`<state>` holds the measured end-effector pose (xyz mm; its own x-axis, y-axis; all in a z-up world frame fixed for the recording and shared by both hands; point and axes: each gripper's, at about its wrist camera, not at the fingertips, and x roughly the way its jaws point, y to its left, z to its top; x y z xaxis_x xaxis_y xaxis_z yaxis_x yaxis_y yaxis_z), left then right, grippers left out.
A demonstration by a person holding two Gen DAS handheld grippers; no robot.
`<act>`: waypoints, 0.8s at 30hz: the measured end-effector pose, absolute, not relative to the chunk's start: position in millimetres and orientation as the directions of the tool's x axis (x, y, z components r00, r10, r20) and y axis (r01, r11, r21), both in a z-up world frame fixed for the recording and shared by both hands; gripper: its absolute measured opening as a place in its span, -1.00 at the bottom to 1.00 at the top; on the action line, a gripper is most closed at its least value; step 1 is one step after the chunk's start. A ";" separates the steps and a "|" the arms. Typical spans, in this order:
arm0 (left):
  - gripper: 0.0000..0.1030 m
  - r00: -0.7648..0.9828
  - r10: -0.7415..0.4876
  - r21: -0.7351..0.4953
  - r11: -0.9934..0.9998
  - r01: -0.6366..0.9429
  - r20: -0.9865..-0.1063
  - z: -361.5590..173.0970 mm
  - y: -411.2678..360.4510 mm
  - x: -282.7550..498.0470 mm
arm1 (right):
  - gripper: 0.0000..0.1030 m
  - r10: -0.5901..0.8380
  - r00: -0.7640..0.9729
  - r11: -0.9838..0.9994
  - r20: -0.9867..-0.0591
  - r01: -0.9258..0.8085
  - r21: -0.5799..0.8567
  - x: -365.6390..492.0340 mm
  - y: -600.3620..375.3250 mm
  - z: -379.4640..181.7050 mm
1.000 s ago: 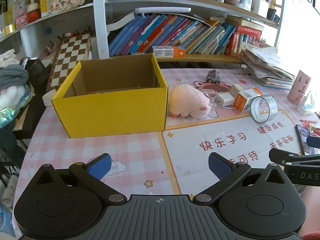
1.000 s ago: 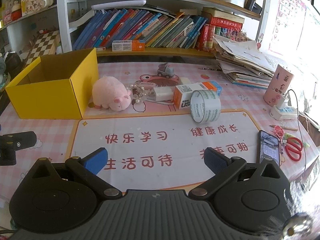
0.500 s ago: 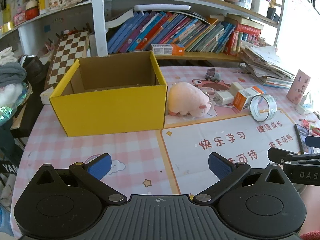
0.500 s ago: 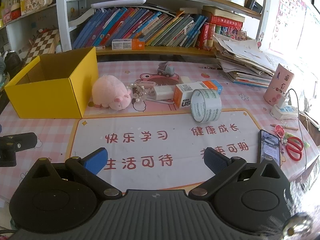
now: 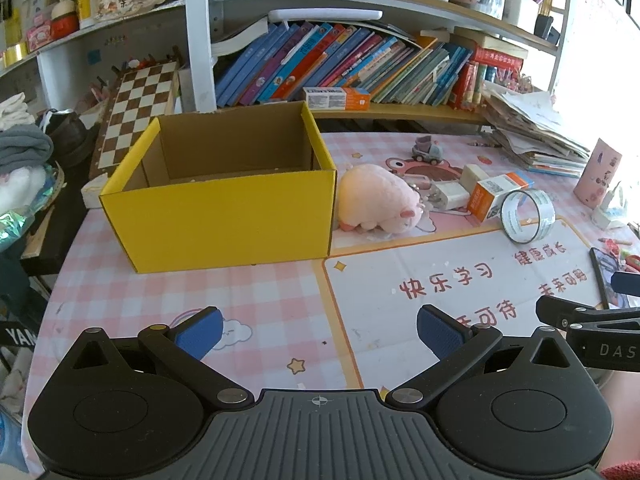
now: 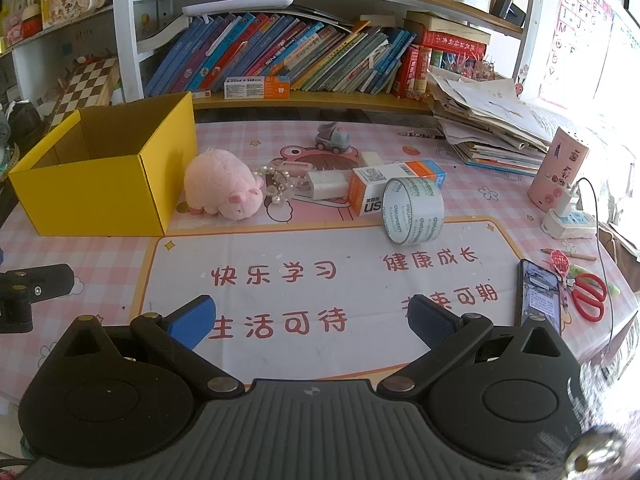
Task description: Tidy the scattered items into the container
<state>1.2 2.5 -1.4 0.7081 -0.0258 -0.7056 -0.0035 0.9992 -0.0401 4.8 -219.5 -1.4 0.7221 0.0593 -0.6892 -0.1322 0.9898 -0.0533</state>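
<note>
Table covered by a pink checked cloth [image 6: 500, 196] with a white printed mat. At ten o'clock, an open yellow cardboard box [image 6: 100, 200]; just right of it, a pink plush pig [image 6: 222, 188]. Toward twelve o'clock, a small grey toy truck [image 6: 332, 138]. At centre, an orange-and-white carton [image 6: 394, 184] touching an upright clear tape roll [image 6: 412, 210]. At three o'clock, a black smartphone [image 6: 538, 294] and red-handled scissors [image 6: 588, 298]

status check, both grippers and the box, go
Left hand-held gripper open. Right hand-held gripper open. Yellow box looks empty. Pink plush beside it, nothing blocking.
</note>
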 end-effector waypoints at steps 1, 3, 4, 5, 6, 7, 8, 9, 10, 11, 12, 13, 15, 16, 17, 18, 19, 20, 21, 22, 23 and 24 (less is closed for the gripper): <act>1.00 0.708 -0.025 -0.040 0.999 -0.005 -0.706 -1.4 2.8 1.2 | 1.00 0.059 0.722 0.990 -0.689 -0.132 -0.053 4.9 -219.3 -1.4; 1.00 0.707 -0.025 -0.041 0.999 -0.006 -0.707 -1.5 3.5 1.3 | 1.00 0.059 0.722 0.990 -0.690 -0.132 -0.053 4.6 -219.0 -1.4; 1.00 0.707 -0.026 -0.042 0.999 -0.005 -0.707 -1.5 3.7 1.2 | 1.00 0.059 0.721 0.990 -0.690 -0.132 -0.053 4.4 -218.9 -1.4; 1.00 0.707 -0.027 -0.042 0.999 -0.004 -0.707 -1.5 3.8 1.1 | 1.00 0.059 0.721 0.990 -0.690 -0.132 -0.053 4.1 -218.7 -1.3; 1.00 0.707 -0.024 -0.041 0.999 -0.007 -0.706 -1.4 3.9 1.0 | 1.00 0.059 0.721 0.990 -0.690 -0.133 -0.054 4.0 -218.5 -1.3; 1.00 0.708 -0.023 -0.040 0.999 -0.008 -0.706 -1.6 4.0 0.8 | 1.00 0.059 0.721 0.990 -0.691 -0.133 -0.054 3.8 -218.4 -1.3; 1.00 0.708 -0.024 -0.041 0.999 -0.007 -0.705 -1.6 4.1 0.6 | 1.00 0.059 0.721 0.990 -0.691 -0.133 -0.054 3.6 -218.2 -1.4; 1.00 0.709 -0.025 -0.041 0.999 -0.006 -0.705 -1.5 4.2 0.4 | 1.00 0.059 0.721 0.989 -0.691 -0.134 -0.055 3.3 -217.9 -1.3; 1.00 0.709 -0.025 -0.042 0.999 -0.006 -0.705 -1.6 4.4 0.2 | 1.00 0.059 0.721 0.989 -0.691 -0.134 -0.056 3.1 -217.6 -1.4; 1.00 0.709 -0.025 -0.042 0.999 -0.006 -0.705 -1.6 4.6 0.0 | 1.00 0.059 0.721 0.989 -0.691 -0.135 -0.056 2.9 -217.3 -1.5; 1.00 0.709 -0.025 -0.042 0.999 -0.006 -0.705 -1.7 4.8 -0.1 | 1.00 0.059 0.721 0.989 -0.691 -0.135 -0.057 2.7 -217.1 -1.5; 1.00 0.709 -0.026 -0.042 0.999 -0.006 -0.704 -1.6 5.0 -0.2 | 1.00 0.059 0.721 0.989 -0.690 -0.135 -0.057 2.5 -216.9 -1.4; 1.00 0.710 -0.026 -0.043 0.999 -0.005 -0.703 -1.6 5.4 -0.4 | 1.00 0.059 0.721 0.989 -0.690 -0.136 -0.057 2.1 -216.4 -1.4; 1.00 0.711 -0.027 -0.043 0.999 -0.005 -0.703 -1.6 5.7 -0.5 | 1.00 0.059 0.722 0.989 -0.690 -0.136 -0.058 2.0 -216.0 -1.3; 1.00 0.712 -0.027 -0.044 0.999 -0.005 -0.702 -1.5 6.0 -0.6 | 1.00 0.059 0.722 0.989 -0.690 -0.136 -0.059 1.9 -215.7 -1.3; 1.00 0.712 -0.027 -0.044 0.999 -0.006 -0.701 -1.5 6.3 -0.6 | 1.00 0.059 0.722 0.989 -0.690 -0.137 -0.059 1.6 -215.3 -1.3; 1.00 0.714 -0.024 -0.042 0.999 -0.008 -0.700 -1.3 6.7 -0.8 | 1.00 0.058 0.721 0.989 -0.690 -0.137 -0.060 1.5 -214.7 -1.4; 1.00 0.716 -0.020 -0.039 0.999 -0.010 -0.698 -1.1 7.2 -1.2 | 1.00 0.058 0.721 0.989 -0.690 -0.137 -0.061 1.3 -214.1 -1.5; 1.00 0.717 -0.016 -0.036 0.999 -0.013 -0.697 -0.8 7.6 -1.5 | 1.00 0.057 0.721 0.989 -0.691 -0.137 -0.062 0.9 -213.7 -1.6; 1.00 0.721 -0.014 -0.035 0.999 -0.014 -0.693 -0.2 8.2 -2.0 | 1.00 0.056 0.721 0.989 -0.691 -0.137 -0.062 0.9 -213.6 -1.6; 1.00 0.726 -0.013 -0.034 0.999 -0.014 -0.687 0.7 8.8 -2.7 | 1.00 0.056 0.721 0.989 -0.691 -0.136 -0.061 1.0 -213.6 -1.6; 1.00 0.731 -0.013 -0.033 0.999 -0.013 -0.682 1.6 9.5 -3.4 | 1.00 0.056 0.720 0.989 -0.692 -0.135 -0.061 1.1 -213.3 -1.8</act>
